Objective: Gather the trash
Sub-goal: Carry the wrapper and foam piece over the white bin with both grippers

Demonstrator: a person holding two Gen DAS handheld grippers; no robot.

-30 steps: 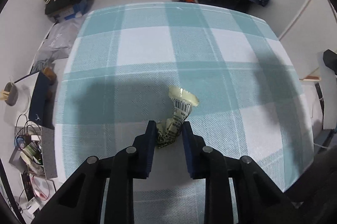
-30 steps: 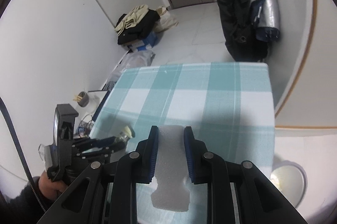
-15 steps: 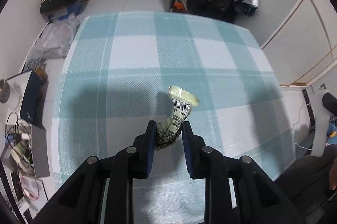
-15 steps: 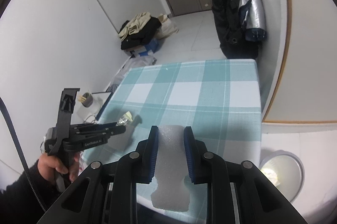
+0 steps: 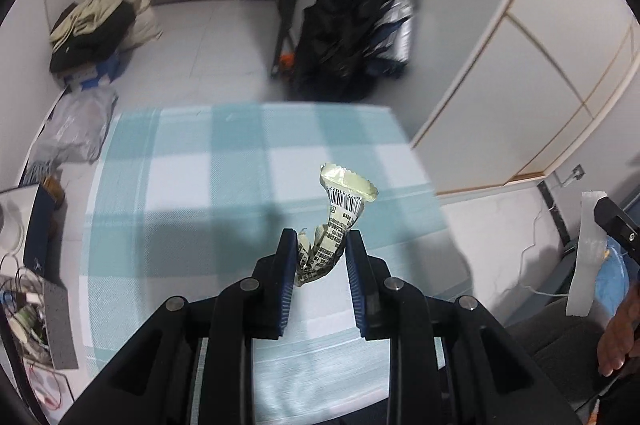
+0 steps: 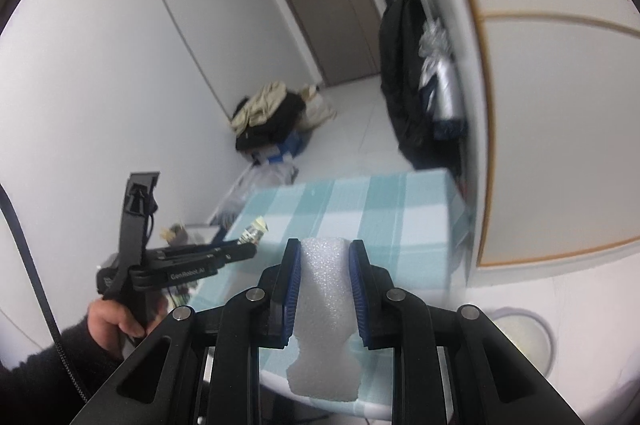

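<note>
The left gripper (image 5: pixel 321 245) pinches one crumpled wrapper (image 5: pixel 336 225), lifted clear above the checked tablecloth (image 5: pixel 180 185). The right gripper (image 6: pixel 324 257) clamps one white foam piece (image 6: pixel 323 305) over that cloth. At ten o'clock lies one clothes pile (image 5: pixel 92 25); at one o'clock hangs one dark coat (image 5: pixel 352 13). Nothing blocks either tool.

There are two grippers: one left gripper (image 5: pixel 320 245) and one right gripper (image 6: pixel 324 257). There are two pieces of trash: one crumpled wrapper (image 5: pixel 336 225) and one white foam piece (image 6: pixel 324 309). One checked table (image 5: pixel 180 193) and one round bin (image 6: pixel 528 341) are visible.
</note>
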